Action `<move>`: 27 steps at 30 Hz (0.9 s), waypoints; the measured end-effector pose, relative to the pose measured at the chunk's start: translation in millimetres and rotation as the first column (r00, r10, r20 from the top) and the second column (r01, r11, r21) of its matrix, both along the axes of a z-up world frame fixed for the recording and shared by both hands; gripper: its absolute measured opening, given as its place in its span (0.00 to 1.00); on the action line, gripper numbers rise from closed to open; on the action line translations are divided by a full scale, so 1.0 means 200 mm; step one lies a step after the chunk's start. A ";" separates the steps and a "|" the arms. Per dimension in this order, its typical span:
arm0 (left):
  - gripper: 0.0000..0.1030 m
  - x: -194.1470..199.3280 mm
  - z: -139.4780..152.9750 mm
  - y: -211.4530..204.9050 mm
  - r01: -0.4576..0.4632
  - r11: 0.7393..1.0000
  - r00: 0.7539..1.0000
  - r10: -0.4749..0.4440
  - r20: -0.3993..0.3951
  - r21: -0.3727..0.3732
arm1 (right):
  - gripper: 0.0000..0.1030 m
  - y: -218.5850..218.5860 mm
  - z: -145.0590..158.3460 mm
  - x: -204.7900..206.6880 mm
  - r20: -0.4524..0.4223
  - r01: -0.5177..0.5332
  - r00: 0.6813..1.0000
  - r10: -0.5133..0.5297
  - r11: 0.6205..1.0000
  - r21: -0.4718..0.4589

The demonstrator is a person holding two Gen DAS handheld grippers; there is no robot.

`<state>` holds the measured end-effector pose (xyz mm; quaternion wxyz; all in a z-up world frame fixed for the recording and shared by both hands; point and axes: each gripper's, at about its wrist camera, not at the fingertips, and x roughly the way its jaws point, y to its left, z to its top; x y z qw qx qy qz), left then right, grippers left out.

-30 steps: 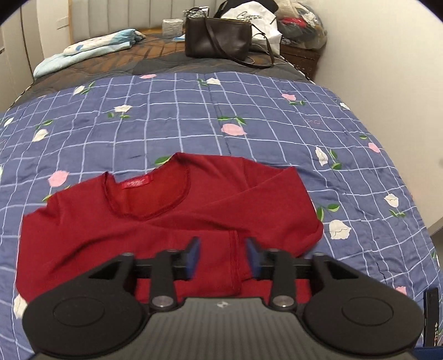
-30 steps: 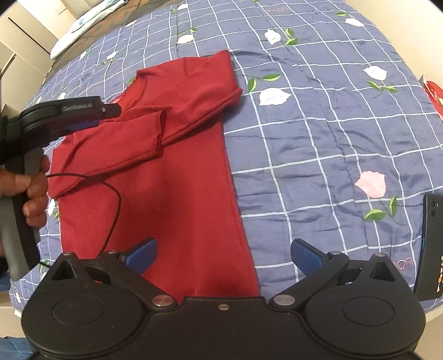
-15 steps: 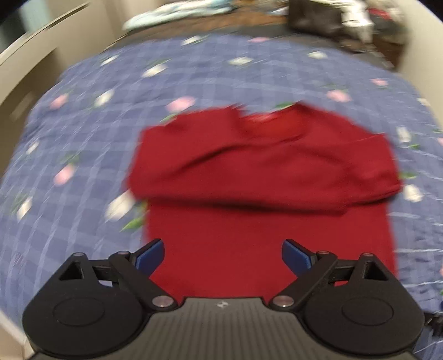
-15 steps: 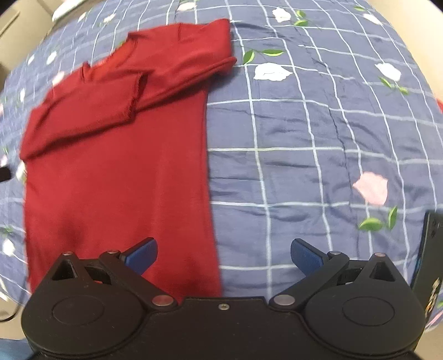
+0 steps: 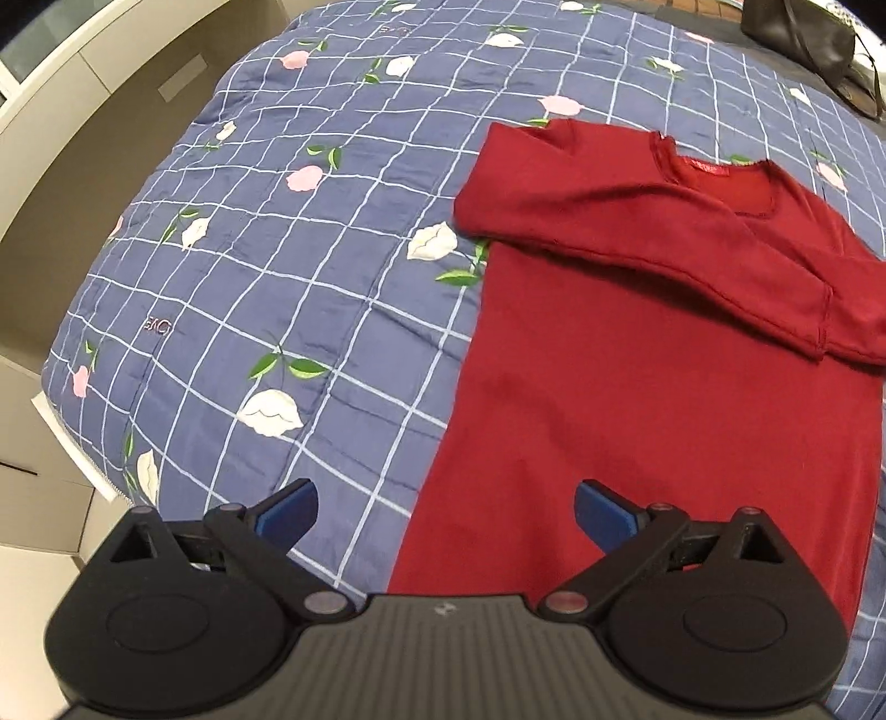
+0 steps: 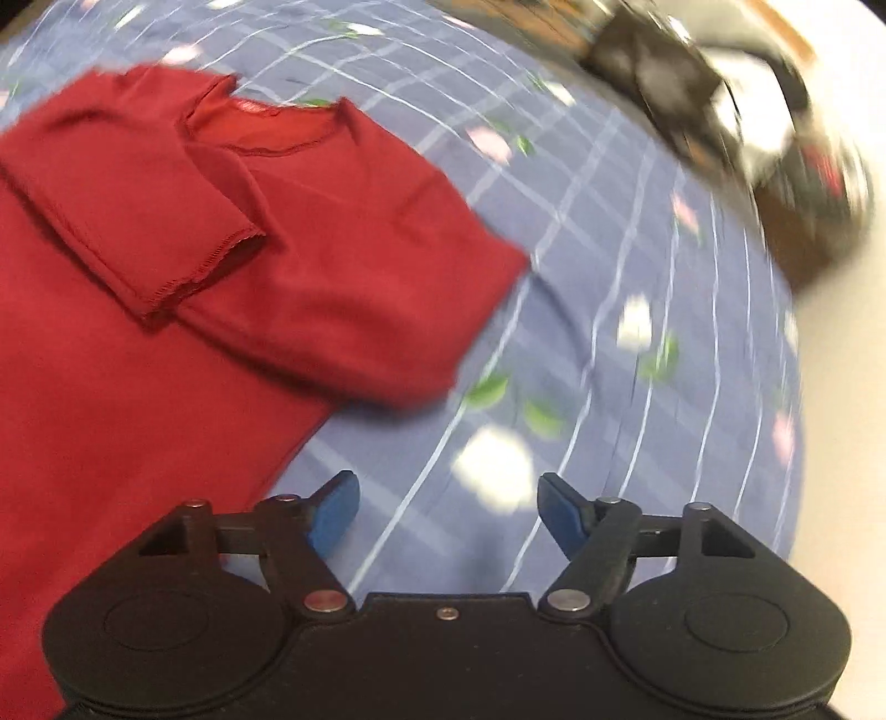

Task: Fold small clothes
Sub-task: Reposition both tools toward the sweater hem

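Observation:
A dark red long-sleeved top (image 5: 637, 354) lies flat on the bed, both sleeves folded across its chest, neckline away from me. In the left wrist view my left gripper (image 5: 446, 512) stands open above the top's lower left edge, holding nothing. The right wrist view is blurred by motion. There the same top (image 6: 138, 354) fills the left side, with a sleeve cuff (image 6: 205, 260) lying over the other sleeve. My right gripper (image 6: 448, 512) is open over the bedspread just right of the top's side edge, with nothing between its fingers.
The bedspread (image 5: 288, 266) is blue with a white grid and flowers. Its left edge drops to a beige cabinet (image 5: 72, 166). A dark handbag (image 5: 803, 33) sits at the head of the bed, and the blurred handbag (image 6: 692, 94) shows at the right wrist view's top.
My left gripper opened, let go of the sleeve and swung down to the top's lower left edge. My right gripper moved from the hem up along the right side and closed partway.

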<state>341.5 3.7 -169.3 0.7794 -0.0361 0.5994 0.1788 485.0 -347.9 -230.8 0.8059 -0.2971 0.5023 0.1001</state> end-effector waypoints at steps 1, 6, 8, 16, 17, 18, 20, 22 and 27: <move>0.98 0.00 0.00 0.00 0.001 1.000 1.000 -0.001 0.000 -0.001 | 0.70 0.02 -0.02 0.02 0.015 -0.053 0.998 0.053 0.998 -0.035; 0.99 -0.01 0.01 -0.05 -0.008 1.000 1.000 0.008 -0.001 -0.017 | 0.57 0.09 -0.14 0.07 -0.021 -0.258 0.966 0.258 0.957 -0.130; 0.99 -0.03 0.00 -0.06 -0.012 1.000 1.000 0.012 0.000 -0.025 | 0.49 0.12 -0.17 0.07 -0.019 -0.308 0.951 0.309 0.937 -0.163; 0.99 -0.07 -0.01 -0.02 -0.053 0.998 0.999 0.053 -0.006 -0.027 | 0.15 0.15 -0.13 0.13 -0.029 -0.246 0.969 0.245 0.961 -0.124; 0.99 -0.08 -0.01 -0.01 -0.060 0.998 0.998 0.060 -0.005 -0.028 | 0.14 0.14 -0.09 0.16 -0.019 -0.162 0.987 0.161 0.984 -0.071; 0.99 -0.08 -0.01 0.00 -0.068 0.997 0.998 0.068 -0.004 -0.027 | 0.13 0.13 -0.06 0.18 -0.014 -0.062 0.998 0.062 0.998 -0.007; 0.99 -0.09 -0.01 0.01 -0.081 0.996 0.997 0.081 -0.004 -0.029 | 0.12 0.02 0.03 0.25 -0.066 0.253 0.967 -0.245 0.944 0.213; 0.99 -0.10 -0.03 0.03 -0.090 0.995 0.996 0.090 -0.006 -0.034 | 0.11 -0.10 0.06 0.28 -0.150 0.485 0.873 -0.464 0.792 0.372; 0.99 -0.10 -0.06 0.04 -0.086 0.995 0.996 0.086 -0.015 -0.051 | 0.16 -0.23 0.03 0.26 -0.315 0.687 0.704 -0.636 0.500 0.526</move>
